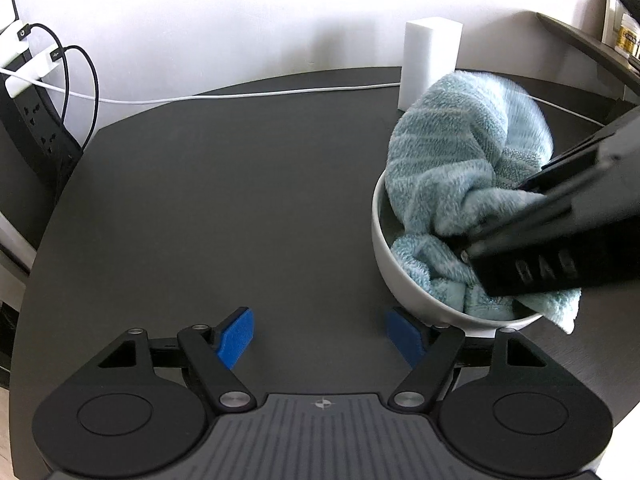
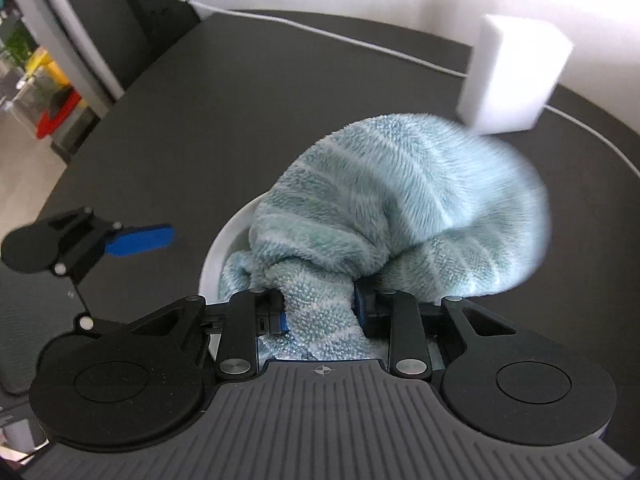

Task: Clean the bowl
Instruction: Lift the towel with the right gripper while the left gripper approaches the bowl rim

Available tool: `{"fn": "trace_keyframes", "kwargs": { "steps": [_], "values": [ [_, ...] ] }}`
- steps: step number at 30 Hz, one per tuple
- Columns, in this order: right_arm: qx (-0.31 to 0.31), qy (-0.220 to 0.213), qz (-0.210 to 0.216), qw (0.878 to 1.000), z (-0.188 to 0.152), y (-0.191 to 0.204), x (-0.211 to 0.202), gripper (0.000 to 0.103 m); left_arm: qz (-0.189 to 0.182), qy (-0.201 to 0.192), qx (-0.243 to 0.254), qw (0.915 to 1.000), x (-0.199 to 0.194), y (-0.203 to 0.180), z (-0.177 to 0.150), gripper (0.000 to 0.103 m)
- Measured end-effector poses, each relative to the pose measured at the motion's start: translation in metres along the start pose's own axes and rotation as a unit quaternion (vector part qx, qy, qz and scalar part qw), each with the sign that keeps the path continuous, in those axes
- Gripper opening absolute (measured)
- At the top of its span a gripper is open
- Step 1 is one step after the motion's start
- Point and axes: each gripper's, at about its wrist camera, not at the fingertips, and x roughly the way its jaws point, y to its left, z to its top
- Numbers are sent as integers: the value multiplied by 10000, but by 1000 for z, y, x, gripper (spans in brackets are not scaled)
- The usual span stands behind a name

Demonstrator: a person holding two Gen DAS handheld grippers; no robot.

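A white bowl (image 1: 394, 276) stands on the dark round table (image 1: 240, 200) at the right in the left wrist view; its rim also shows in the right wrist view (image 2: 218, 248). A light blue striped towel (image 1: 452, 160) is bunched inside the bowl and bulges above its rim. My right gripper (image 2: 320, 312) is shut on the towel (image 2: 400, 208) and reaches down into the bowl. My left gripper (image 1: 320, 332) is open and empty, low over the table, with its right blue pad next to the bowl's near side.
A white foam block (image 1: 430, 60) stands upright behind the bowl. A white cable (image 1: 240, 94) runs along the table's back edge. A power strip with plugged chargers (image 1: 36, 80) hangs at the far left. Shelves (image 1: 624, 40) show at the far right.
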Motion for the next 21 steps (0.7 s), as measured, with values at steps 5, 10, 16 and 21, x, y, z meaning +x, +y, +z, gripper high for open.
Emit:
{"fn": "trace_keyframes", "kwargs": {
  "steps": [5, 10, 16, 21],
  "values": [
    [-766, 153, -683, 9946, 10, 7, -18, 31, -59, -37, -14, 10000, 1, -4, 0, 78],
    [-493, -319, -411, 9974, 16, 0, -19, 33, -58, -3, -12, 10000, 1, -7, 1, 74],
    [-927, 202, -207, 9953, 9, 5, -32, 32, -220, 6, -22, 9998, -5, -1, -2, 77],
    [-711, 181, -186, 9971, 3, -7, -36, 33, -355, -241, -311, 9986, -32, 17, 8, 77]
  ]
}}
